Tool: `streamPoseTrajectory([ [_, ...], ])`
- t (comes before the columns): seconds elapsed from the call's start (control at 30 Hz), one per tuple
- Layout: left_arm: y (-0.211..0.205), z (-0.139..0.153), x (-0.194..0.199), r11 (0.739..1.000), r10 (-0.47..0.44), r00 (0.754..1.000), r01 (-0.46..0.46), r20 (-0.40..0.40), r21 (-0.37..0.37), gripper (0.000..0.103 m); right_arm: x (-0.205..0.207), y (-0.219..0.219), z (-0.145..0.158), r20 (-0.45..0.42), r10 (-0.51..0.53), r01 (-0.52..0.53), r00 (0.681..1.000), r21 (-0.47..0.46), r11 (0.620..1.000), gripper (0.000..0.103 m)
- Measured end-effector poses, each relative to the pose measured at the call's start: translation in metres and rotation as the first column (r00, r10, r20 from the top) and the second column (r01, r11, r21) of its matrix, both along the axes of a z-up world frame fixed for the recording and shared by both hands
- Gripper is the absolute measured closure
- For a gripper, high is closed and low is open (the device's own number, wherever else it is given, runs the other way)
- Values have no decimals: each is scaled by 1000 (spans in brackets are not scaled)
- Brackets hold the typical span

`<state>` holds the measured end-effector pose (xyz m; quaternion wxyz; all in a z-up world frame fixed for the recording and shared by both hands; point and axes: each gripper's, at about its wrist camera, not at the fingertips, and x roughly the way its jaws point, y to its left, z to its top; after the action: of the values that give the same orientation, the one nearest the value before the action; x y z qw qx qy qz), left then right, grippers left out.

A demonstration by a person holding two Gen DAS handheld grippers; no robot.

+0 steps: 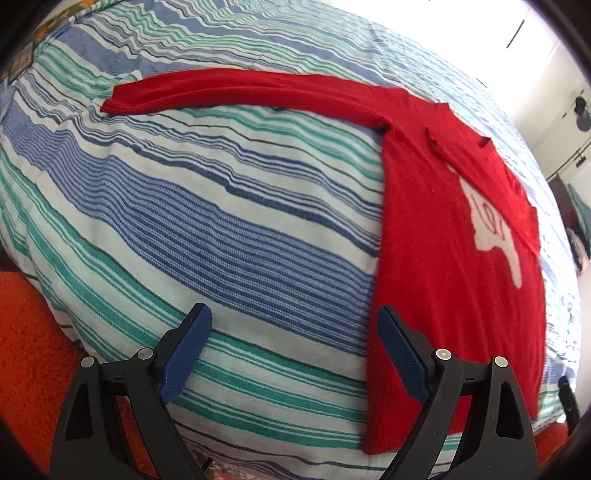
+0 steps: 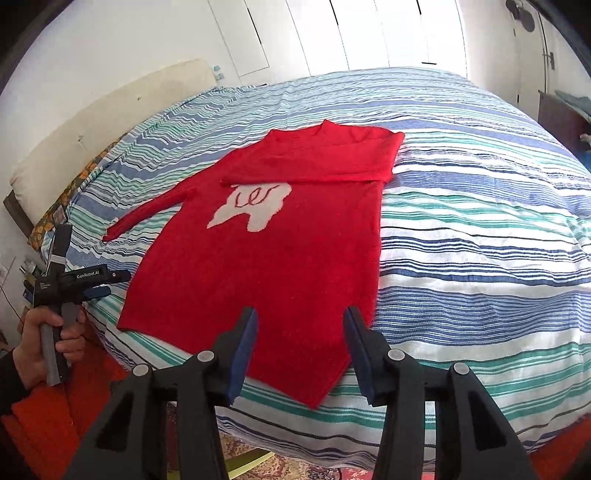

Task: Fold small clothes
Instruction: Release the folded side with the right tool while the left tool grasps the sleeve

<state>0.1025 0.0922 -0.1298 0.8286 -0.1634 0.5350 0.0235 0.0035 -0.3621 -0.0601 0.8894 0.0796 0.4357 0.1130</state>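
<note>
A red sweater (image 2: 258,266) with a white motif (image 2: 255,206) lies flat on the striped bedspread (image 2: 480,229). One sleeve (image 2: 314,166) is folded across the chest; the other sleeve (image 1: 236,92) stretches out straight to the side. My right gripper (image 2: 301,314) hovers over the hem near the bed's front edge. Its jaws stand partly apart, with no cloth pinched between them. My left gripper (image 1: 293,314) is wide open above the bedspread, and its right finger (image 1: 402,354) overlaps the sweater's side edge (image 1: 380,295). In the right wrist view a hand (image 2: 44,347) holds the left gripper (image 2: 96,284) beside the bed.
A cream padded headboard (image 2: 110,122) runs along the bed's far left. White wardrobe doors (image 2: 369,33) stand behind the bed. An orange rug (image 1: 33,332) covers the floor at the bed's front edge. Dark furniture (image 2: 561,118) sits at the far right.
</note>
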Motion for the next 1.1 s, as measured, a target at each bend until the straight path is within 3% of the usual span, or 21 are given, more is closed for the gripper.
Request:
streamPoseTrajectory([
  [0.1,32,19,12,989,45,997,-36,57,-146,11,1,-4,-2,-1,-16,16,1000,11,1000,55],
  [0.23,117,32,35,923,285,954,-246,93,-297,11,1,-7,-4,-12,-22,22,1000,14,1000,55],
  [0.4,197,10,61,861,461,883,-422,86,-283,16,6,-8,-9,-29,-26,26,999,23,999,55],
  [0.47,225,-9,72,830,511,859,-483,35,-278,25,8,-7,-11,-36,-23,24,999,23,999,55],
  [0.53,245,-27,79,786,551,835,-524,-15,-329,33,9,-5,-13,-50,-15,16,999,16,1000,55],
  [0.6,253,-32,84,759,574,818,-538,-12,-366,35,10,-4,-16,-64,-9,9,998,9,1000,55],
  [0.7,259,-33,98,758,583,813,-548,-11,-353,41,13,-2,-20,-81,-6,6,997,3,1000,55],
  [0.73,259,-35,102,755,590,807,-558,-16,-345,48,14,-2,-21,-87,-6,6,996,2,1000,55],
  [0.83,256,-39,112,775,570,821,-553,-38,-307,99,16,-1,-24,-99,-2,3,995,6,1000,55],
  [0.93,246,-18,115,793,580,815,-564,2,-229,102,17,0,-26,-101,3,-2,995,10,1000,55],
  [1.0,220,16,125,846,527,846,-512,82,-149,102,16,0,-25,-97,5,-4,995,16,1000,55],
  [1.1,147,83,147,934,351,903,-356,247,-26,102,16,-1,-24,-94,10,-7,996,35,999,55],
])
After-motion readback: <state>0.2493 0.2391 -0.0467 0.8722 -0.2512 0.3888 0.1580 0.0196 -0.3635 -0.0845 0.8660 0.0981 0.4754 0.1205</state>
